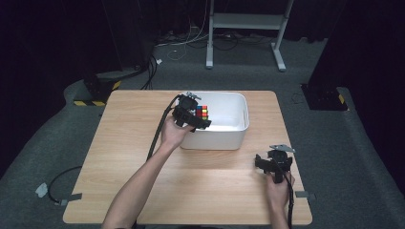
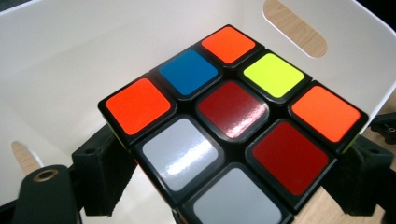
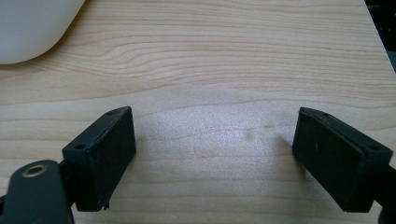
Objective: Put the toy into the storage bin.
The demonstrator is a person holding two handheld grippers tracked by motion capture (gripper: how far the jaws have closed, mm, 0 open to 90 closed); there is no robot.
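Cube [image 2: 233, 126] is clamped in the left hand-held gripper [image 1: 197, 117], with the white bin [image 1: 239, 138] directly below; the right hand-held gripper [image 3: 224, 158] is held wide, empty.

Bare table [image 1: 200, 181] around right gripper [image 1: 273, 164]; bin [image 1: 224, 138] ahead-left.

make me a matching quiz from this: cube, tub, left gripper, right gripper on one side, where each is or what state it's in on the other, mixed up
Things:
1. cube
2. tub
3. left gripper
4. right gripper

Places or states:
A. open, over bare wood near the table's right edge
B. white, standing on the table's far half
C. shut on something, held over the tub
D. clamped between two black fingers, a mixed face toward the camera

Pairs: 1-D, 2-B, 3-C, 4-A
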